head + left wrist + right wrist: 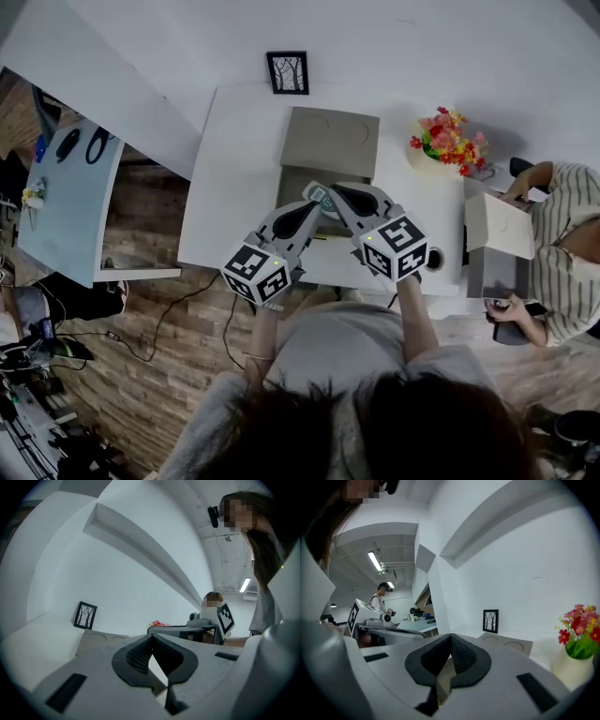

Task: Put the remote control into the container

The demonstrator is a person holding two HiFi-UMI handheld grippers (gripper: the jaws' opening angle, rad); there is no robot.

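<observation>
The remote control (322,199), a small teal and white thing, shows in the head view over the open body of the container (330,141). It looks to be lying inside, near the front edge, though I can't be sure it rests on the bottom. The container sits on the white table (234,187) with its lid swung back towards the wall.

The two grippers come in from the near side, and their tips meet almost on top of the remote. The left gripper (314,208) is just at its near left and the right gripper (336,190) just at its right. From above I cannot tell whether either touches it.

Each gripper's own view shows its dark pads brought together at the tips with nothing caught between them, only a thin sliver of light lower down. Both views look out level across the table, and neither shows the remote.

A framed picture (287,72) stands against the wall behind the container, and a vase of flowers (448,139) is off to the right. A seated person (562,253) at the table's right end holds a box (499,230)
</observation>
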